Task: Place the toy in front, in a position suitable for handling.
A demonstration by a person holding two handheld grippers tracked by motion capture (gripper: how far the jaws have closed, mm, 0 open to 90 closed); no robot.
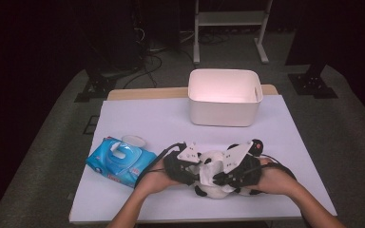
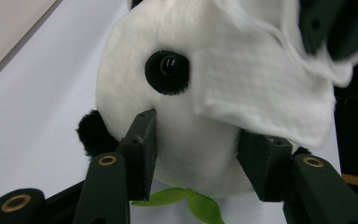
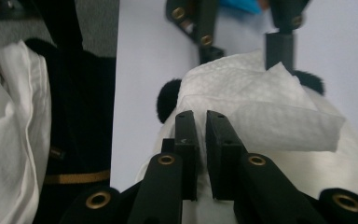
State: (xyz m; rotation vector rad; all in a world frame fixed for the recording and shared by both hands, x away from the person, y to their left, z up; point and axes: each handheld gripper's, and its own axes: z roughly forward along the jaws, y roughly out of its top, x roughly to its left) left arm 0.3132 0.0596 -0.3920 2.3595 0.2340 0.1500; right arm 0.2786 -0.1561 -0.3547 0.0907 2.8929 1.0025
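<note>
A black-and-white panda plush (image 1: 214, 159) lies on the white table cover near the front edge. My left gripper (image 1: 196, 175) is shut on its head, and in the left gripper view its two jaws (image 2: 200, 135) press into the white fur (image 2: 130, 56) on either side, below the eye. A white wipe (image 2: 261, 79) is draped over the panda's face. My right gripper (image 3: 201, 116) is shut on this wipe (image 3: 261, 107), pinching its near edge against the plush (image 3: 340, 163). In the high view the right gripper (image 1: 220, 179) comes in from the right, close to the left one.
A blue pack of wet wipes (image 1: 120, 160) with its lid flipped open lies at the front left. A white bin (image 1: 224, 97) stands at the back centre of the table (image 1: 171, 118). A green leaf (image 2: 186, 200) sticks out under the panda.
</note>
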